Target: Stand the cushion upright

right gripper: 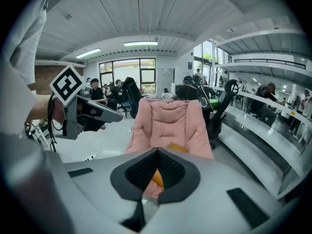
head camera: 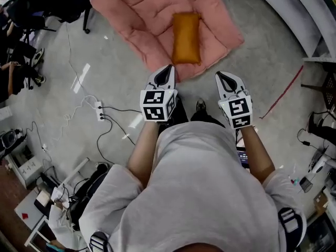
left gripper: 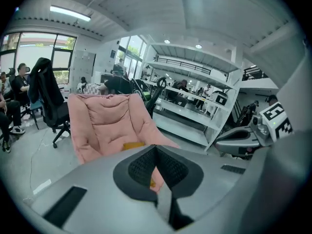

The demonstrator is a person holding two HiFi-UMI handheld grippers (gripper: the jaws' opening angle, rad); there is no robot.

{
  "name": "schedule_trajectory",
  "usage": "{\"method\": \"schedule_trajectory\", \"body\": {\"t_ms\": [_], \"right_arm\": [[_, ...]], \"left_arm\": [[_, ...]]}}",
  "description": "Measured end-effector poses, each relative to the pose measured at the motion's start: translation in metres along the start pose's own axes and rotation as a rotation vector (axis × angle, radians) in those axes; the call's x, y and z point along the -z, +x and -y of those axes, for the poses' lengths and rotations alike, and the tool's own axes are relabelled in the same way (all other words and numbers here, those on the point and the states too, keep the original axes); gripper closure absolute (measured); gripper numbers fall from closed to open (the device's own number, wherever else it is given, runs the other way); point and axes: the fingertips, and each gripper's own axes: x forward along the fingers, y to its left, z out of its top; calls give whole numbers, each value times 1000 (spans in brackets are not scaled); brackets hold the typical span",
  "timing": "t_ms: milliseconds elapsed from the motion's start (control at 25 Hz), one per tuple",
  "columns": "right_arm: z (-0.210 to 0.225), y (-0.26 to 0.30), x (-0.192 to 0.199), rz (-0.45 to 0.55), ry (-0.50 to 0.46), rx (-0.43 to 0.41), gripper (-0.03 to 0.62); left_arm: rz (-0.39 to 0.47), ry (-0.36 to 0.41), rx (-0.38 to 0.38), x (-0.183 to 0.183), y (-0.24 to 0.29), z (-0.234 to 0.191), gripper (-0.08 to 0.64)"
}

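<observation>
An orange cushion [head camera: 186, 37] lies flat on the seat of a pink padded floor chair [head camera: 142, 20]. Both grippers hover short of the chair's front edge, pointing at it and apart from the cushion. My left gripper [head camera: 167, 69] is shut with nothing in it, and my right gripper [head camera: 223, 76] is shut and empty too. In the left gripper view, the cushion [left gripper: 133, 145] peeks over the shut jaws, with the pink chair [left gripper: 105, 123] behind. In the right gripper view, the cushion [right gripper: 176, 148] shows past the jaws, on the pink chair [right gripper: 168, 123].
A white power strip [head camera: 99, 111] with trailing cables lies on the grey floor at left. Black office chairs [head camera: 47, 7] and seated people are at far left. Red tape [head camera: 283, 94] marks the floor at right. White shelving [left gripper: 195, 116] stands behind the pink chair.
</observation>
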Motion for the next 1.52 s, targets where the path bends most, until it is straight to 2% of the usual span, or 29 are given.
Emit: {"method": "schedule_trajectory", "body": {"t_ms": [160, 240, 440, 560, 680, 800, 920, 1000, 1120, 1200, 1520], "right_arm": [[2, 41, -5, -78, 41, 40, 584], [3, 61, -9, -109, 85, 61, 584], [0, 97, -14, -140, 199, 137, 583], [14, 115, -11, -152, 239, 188, 583], [25, 134, -5, -161, 258, 193, 583], [31, 152, 22, -208, 271, 191, 583], [34, 168, 48, -242, 307, 187, 583], [36, 180, 57, -241, 328, 176, 583], [38, 200, 68, -235, 372, 161, 583], [42, 213, 77, -243, 388, 153, 583], [61, 257, 123, -276, 501, 141, 583]], "left_arm": [[-52, -23, 91, -13, 35, -45, 548], [-89, -10, 147, -18, 54, -63, 548], [-158, 88, 258, -25, 94, -98, 548], [-196, 109, 297, -23, 118, -114, 548], [-250, 152, 326, -13, 145, -127, 548], [-321, 228, 373, 7, 171, -133, 548], [-358, 146, 436, 18, 192, -136, 548], [-372, 111, 430, 23, 209, -144, 548], [-396, 129, 373, 30, 232, -159, 548], [-408, 124, 362, 36, 244, -163, 548], [-487, 36, 305, 74, 288, -178, 548]]}}
